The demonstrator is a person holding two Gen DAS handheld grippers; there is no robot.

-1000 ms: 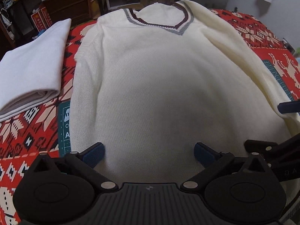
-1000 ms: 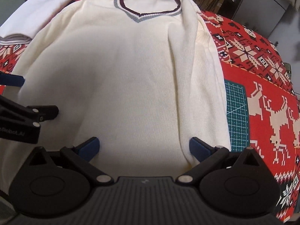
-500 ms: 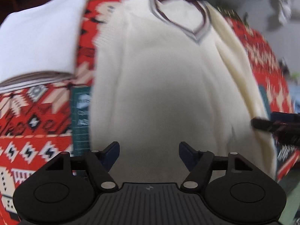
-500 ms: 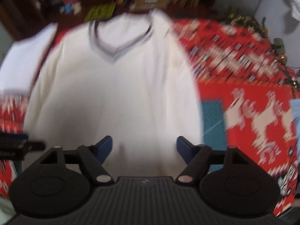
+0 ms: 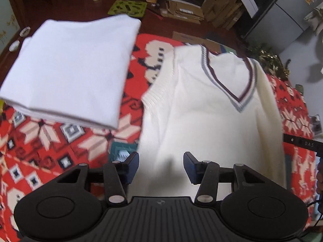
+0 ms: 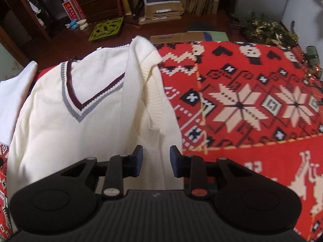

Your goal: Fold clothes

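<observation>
We see our left claw (image 5: pixel 161 166) open over the cream sweater (image 5: pixel 206 121). Our right claw (image 6: pixel 155 161) is open too, at the sweater's side.

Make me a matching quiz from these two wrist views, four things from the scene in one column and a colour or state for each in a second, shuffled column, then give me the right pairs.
Column one:
1. V-neck sweater
2. white garment
3. table cover
4. left gripper

Column two:
A. folded into a neat stack
B. red, with snowflake and reindeer patterns
C. jaws apart, nothing between the pads
D. cream, with a maroon and grey striped collar, spread out front up

Pairs: 1-D, 2-A, 3-B, 4-C
</observation>
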